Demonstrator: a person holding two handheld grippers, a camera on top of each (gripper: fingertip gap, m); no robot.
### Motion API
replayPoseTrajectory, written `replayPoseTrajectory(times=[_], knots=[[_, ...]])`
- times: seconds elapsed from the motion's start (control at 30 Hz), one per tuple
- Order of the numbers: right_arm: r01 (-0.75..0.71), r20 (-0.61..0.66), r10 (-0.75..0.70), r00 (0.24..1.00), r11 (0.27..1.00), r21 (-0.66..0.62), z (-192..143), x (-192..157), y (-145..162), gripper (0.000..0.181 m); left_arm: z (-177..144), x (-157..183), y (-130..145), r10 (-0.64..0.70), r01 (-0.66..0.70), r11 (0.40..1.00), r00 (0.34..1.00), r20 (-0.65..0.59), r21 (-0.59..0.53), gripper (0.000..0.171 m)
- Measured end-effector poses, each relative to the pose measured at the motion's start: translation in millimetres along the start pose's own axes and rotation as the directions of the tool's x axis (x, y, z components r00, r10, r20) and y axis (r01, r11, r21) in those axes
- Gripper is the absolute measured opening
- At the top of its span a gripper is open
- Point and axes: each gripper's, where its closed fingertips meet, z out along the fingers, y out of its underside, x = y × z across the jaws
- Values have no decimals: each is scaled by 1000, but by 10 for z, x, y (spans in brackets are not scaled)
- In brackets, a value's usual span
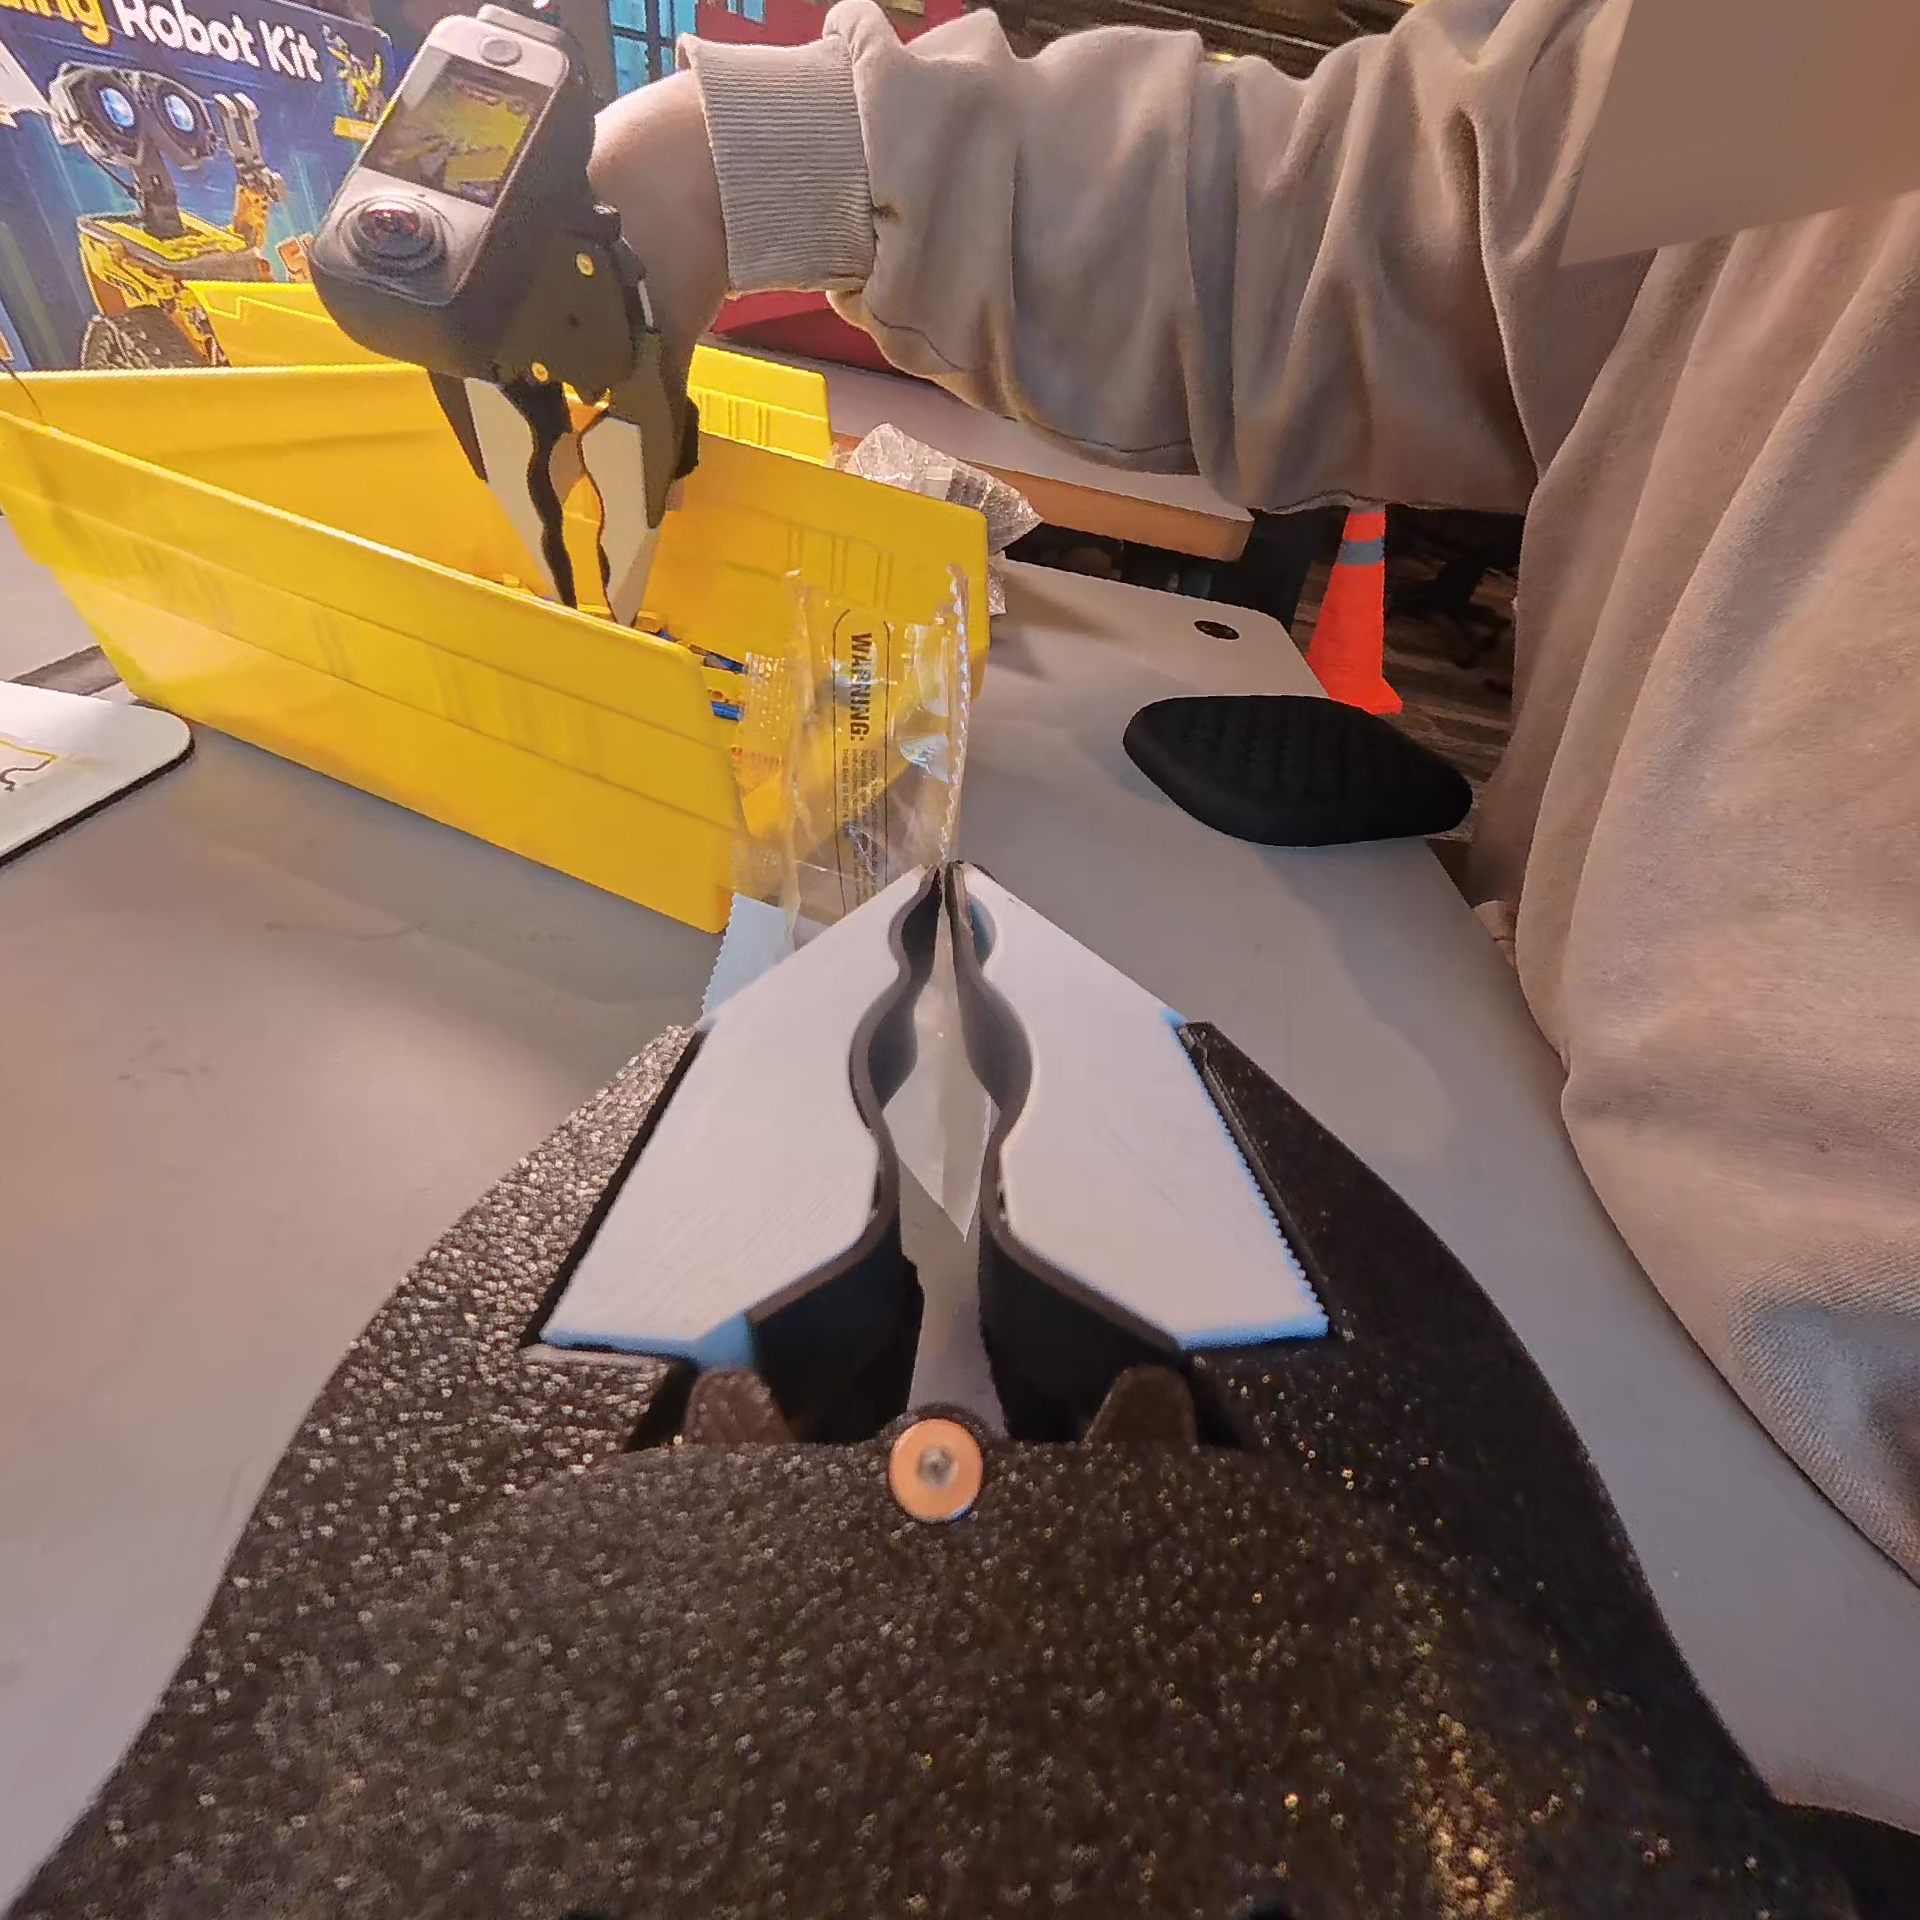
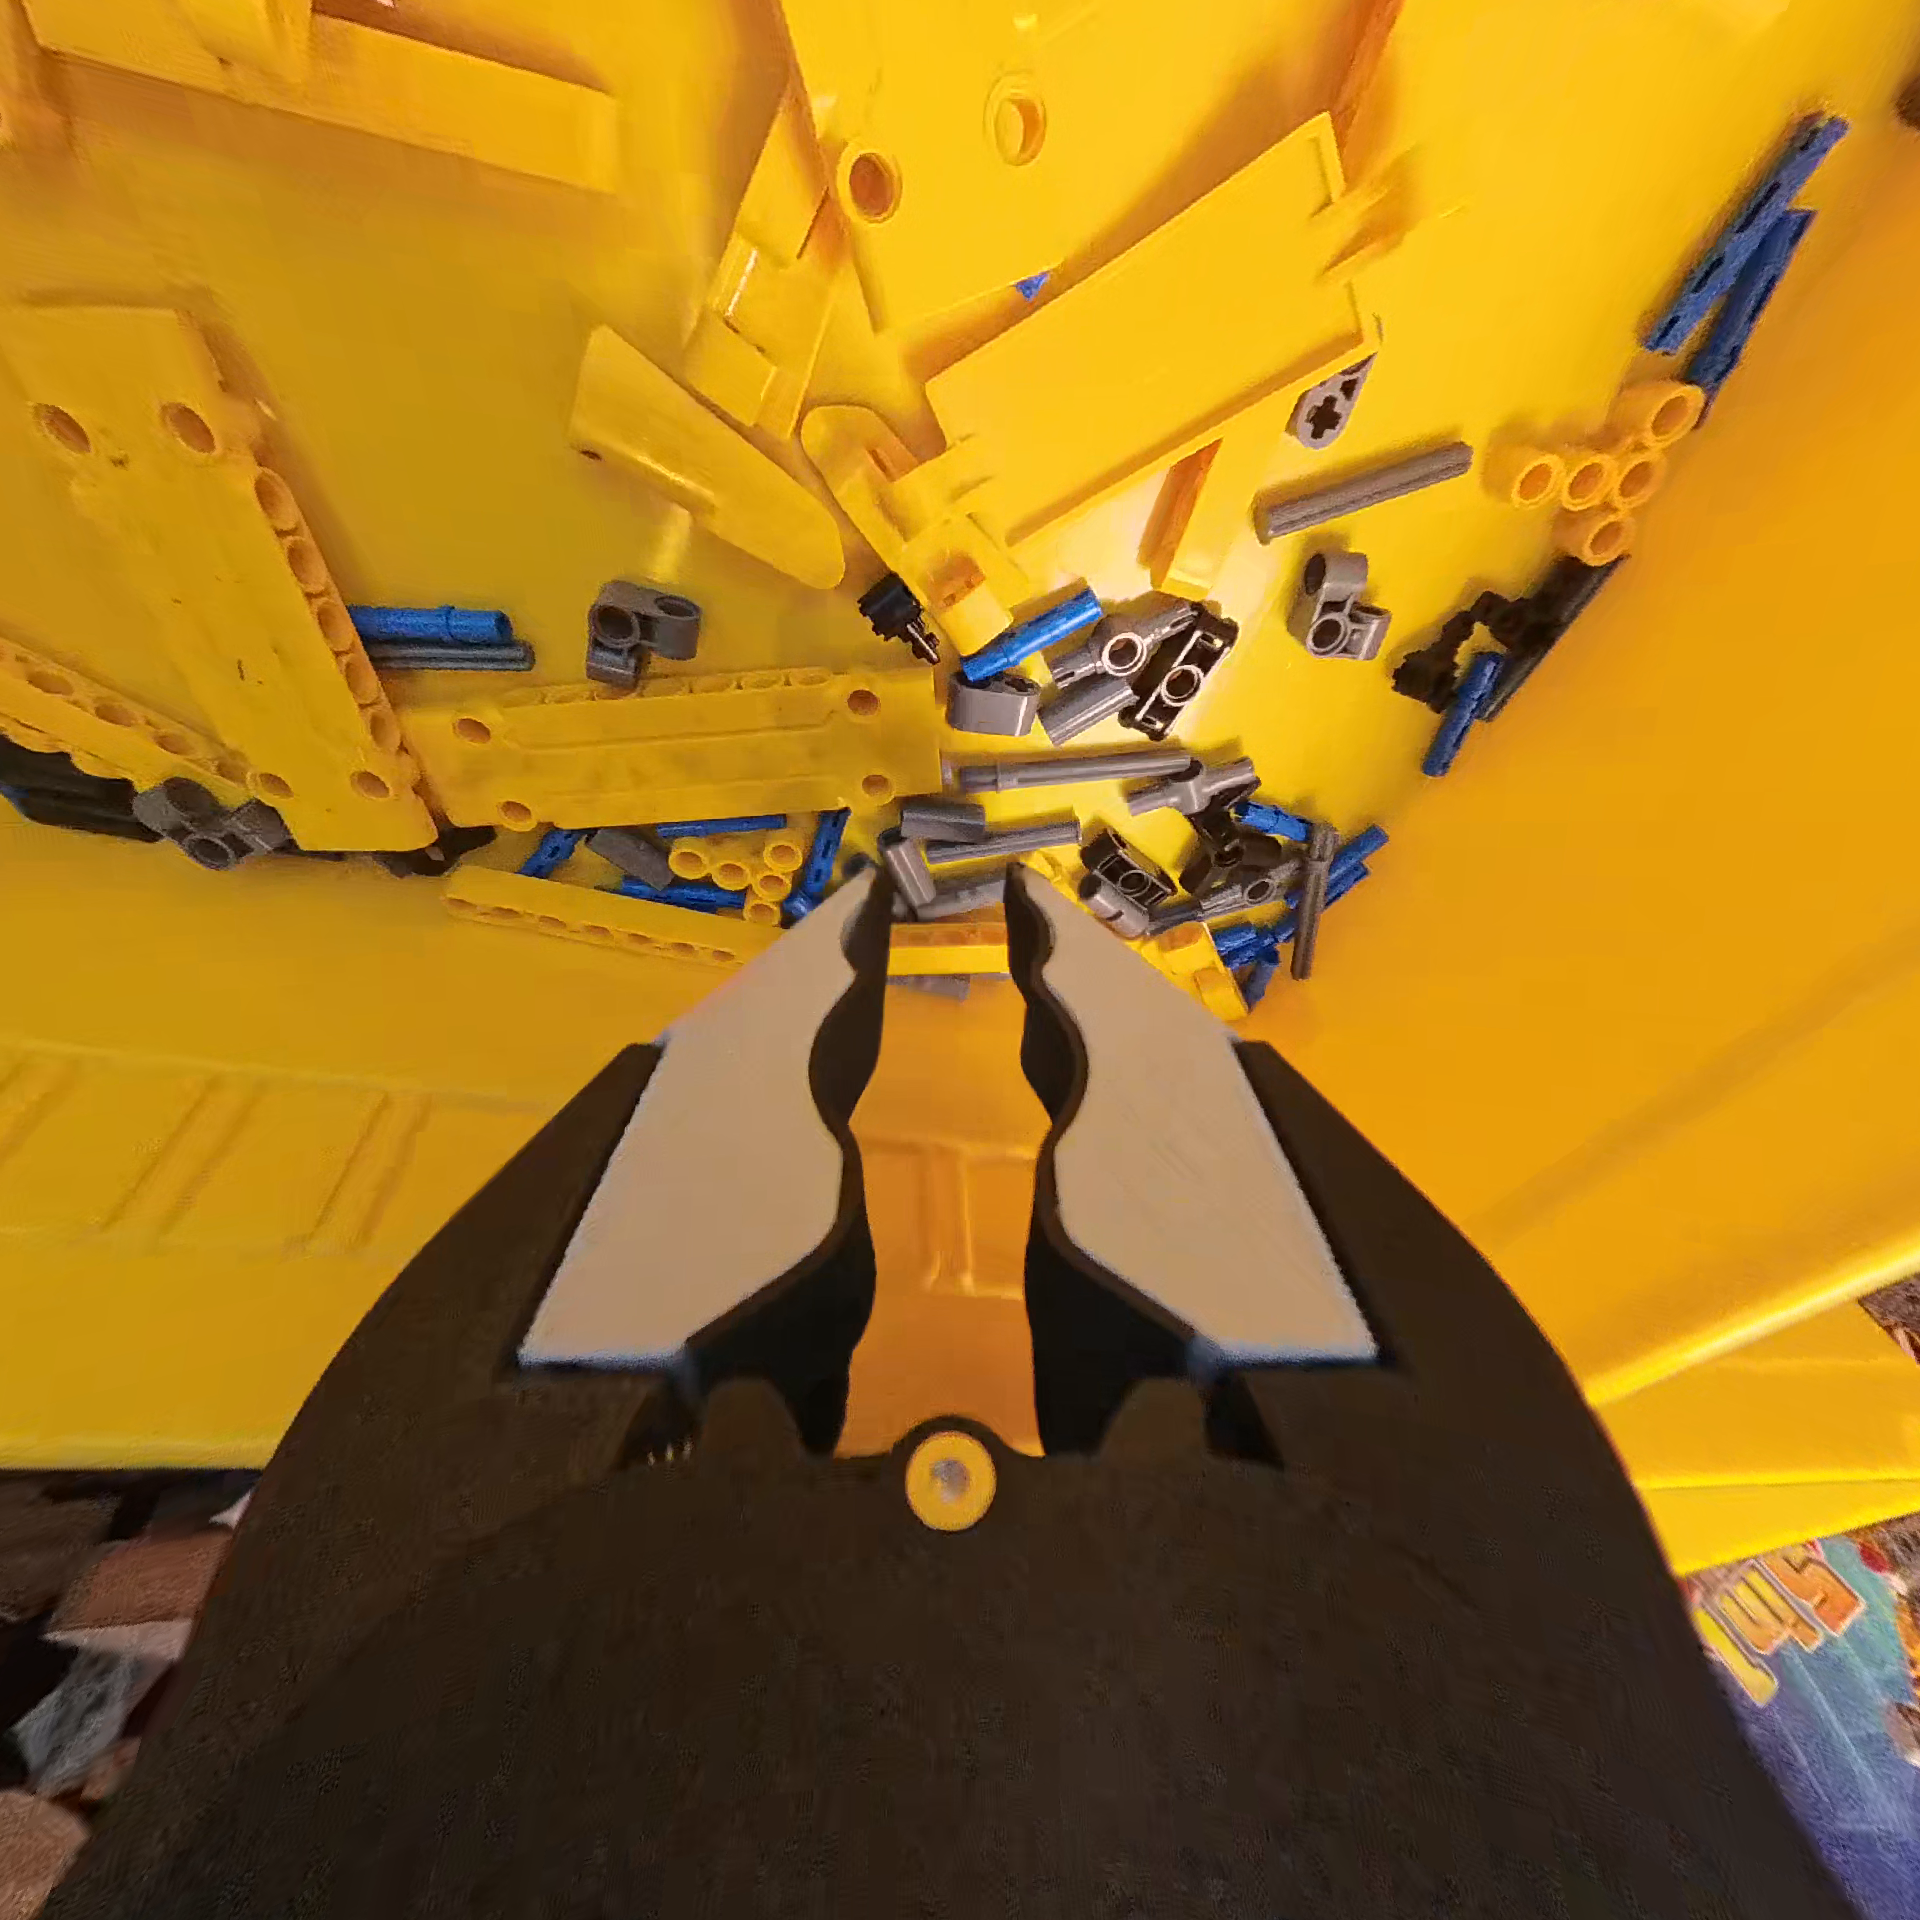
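My left gripper (image 1: 948,878) is shut on a clear plastic bag (image 1: 868,727) with printing on it and holds it upright over the grey table, beside a yellow bin (image 1: 436,665). My right gripper (image 2: 940,883) is open and reaches down into that bin, its tips just above a heap of small grey, blue, black and yellow building parts. A grey connector piece (image 2: 935,868) lies between its fingertips, not gripped. The right gripper also shows in the left wrist view (image 1: 597,603), held by a hand in a grey sleeve, its tips inside the bin.
Large yellow panels (image 2: 1132,416) and a long holed beam (image 2: 686,743) fill the bin floor. On the table lie a black padded rest (image 1: 1294,769), a white mat (image 1: 73,758) at left and a crumpled clear bag (image 1: 935,478). A printed box (image 1: 156,177) stands behind; an orange cone (image 1: 1351,613) stands beyond the table edge.
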Motion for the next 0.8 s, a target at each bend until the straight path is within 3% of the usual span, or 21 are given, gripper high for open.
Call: replayPoseTrajectory(times=[0.47,0.6,0.7,0.8], knots=[[-51,64,46,997,995,82,119,-63,-103,16,7,13,9,2,-2,1000,1000,-8,-6,0],[-61,60,54,997,990,125,5,-48,-130,16,4,8,6,2,-2,1000,1000,-4,-4,0],[-77,87,52,995,948,308,-361,-119,-384,16,3,5,4,5,-5,1000,1000,-1,-3,0],[-7,102,-60,993,833,554,-938,-435,-858,16,6,7,6,6,-6,1000,1000,-2,-5,0]])
